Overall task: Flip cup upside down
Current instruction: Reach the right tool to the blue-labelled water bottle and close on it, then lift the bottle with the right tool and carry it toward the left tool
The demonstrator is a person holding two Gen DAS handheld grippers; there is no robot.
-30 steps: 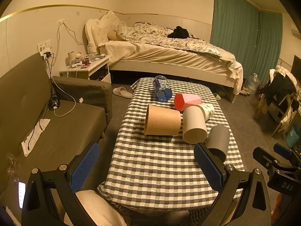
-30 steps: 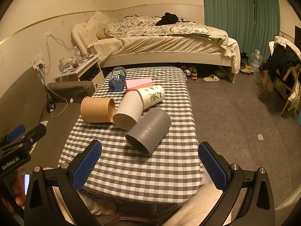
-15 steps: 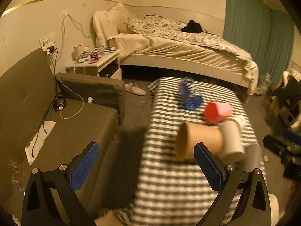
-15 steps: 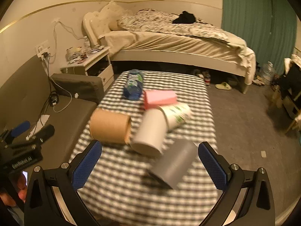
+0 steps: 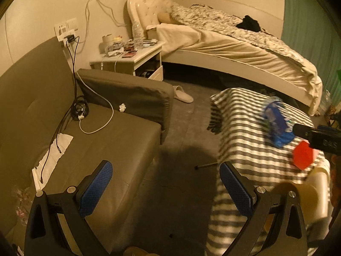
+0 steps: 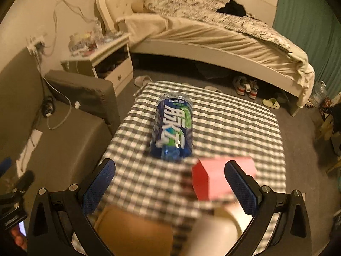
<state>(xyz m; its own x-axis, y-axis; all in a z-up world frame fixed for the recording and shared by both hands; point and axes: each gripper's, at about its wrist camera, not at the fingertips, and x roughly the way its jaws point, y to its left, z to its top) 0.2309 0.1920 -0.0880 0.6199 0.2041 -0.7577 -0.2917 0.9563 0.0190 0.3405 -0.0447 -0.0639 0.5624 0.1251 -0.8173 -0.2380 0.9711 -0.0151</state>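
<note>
Your right claw (image 6: 169, 183) is spread wide with nothing between its pads. It sits low over the checked worktop (image 6: 234, 123), with the brown cup (image 6: 134, 232) on its side at the near edge of the view, partly under the claw. A pale cup (image 6: 217, 230) lies just right of it, and the red box (image 6: 215, 179) sits just beyond, behind the right finger. The bottle (image 6: 172, 128) lies on its side farther off, mid-worktop.

Your left claw (image 5: 166, 189) is equally wide and empty. It points mostly at the sofa (image 5: 96, 140) and the floor, off the worktop's left edge.

The main risk is crowding. The cups lie close together and look free to roll, so if you close on one while a finger overlaps its neighbour or the box, you will likely knock something aside. A nudged cup near the edge could go over the side.

The near part of the view is blurred, so I cannot tell which cup your right claw is lined up on. Closing now could catch a rim instead of the wall, and thin paper may crush or slip out as you turn it.

The left claw cannot steady anything from where it is.
</note>
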